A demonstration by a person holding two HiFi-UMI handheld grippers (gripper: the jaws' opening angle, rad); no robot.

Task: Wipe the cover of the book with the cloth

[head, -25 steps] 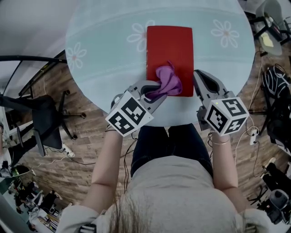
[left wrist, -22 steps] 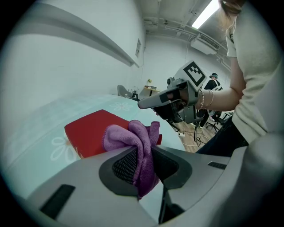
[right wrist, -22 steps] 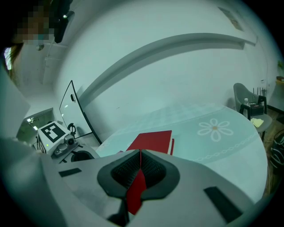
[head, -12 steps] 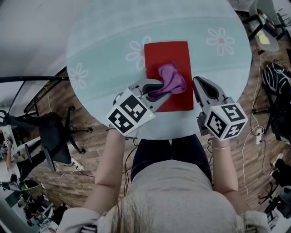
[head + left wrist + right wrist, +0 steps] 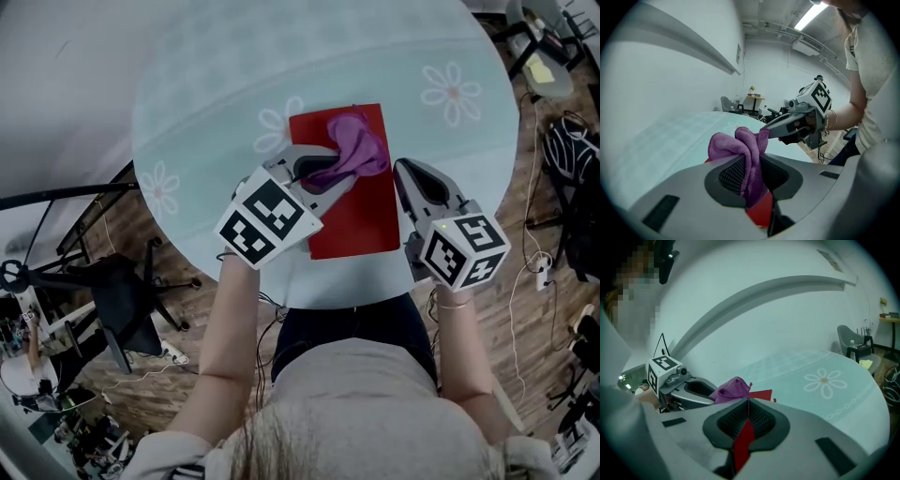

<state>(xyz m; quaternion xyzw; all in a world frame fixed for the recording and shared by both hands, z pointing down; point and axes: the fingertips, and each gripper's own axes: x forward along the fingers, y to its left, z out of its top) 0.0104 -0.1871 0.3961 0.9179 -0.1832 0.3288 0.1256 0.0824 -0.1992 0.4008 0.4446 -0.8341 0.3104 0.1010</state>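
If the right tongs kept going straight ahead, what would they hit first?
Probably the purple cloth held by the left tongs, over the red book; depth is unclear.

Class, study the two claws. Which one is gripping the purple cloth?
The left claw: its jaws are shut on the purple cloth, over the red book. The right claw is shut on nothing, beside the book.

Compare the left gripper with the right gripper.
The left gripper is shut on the purple cloth; the right gripper is shut on nothing. The left gripper sits over the red book; the right gripper is beside its right edge. Both point away from the person.
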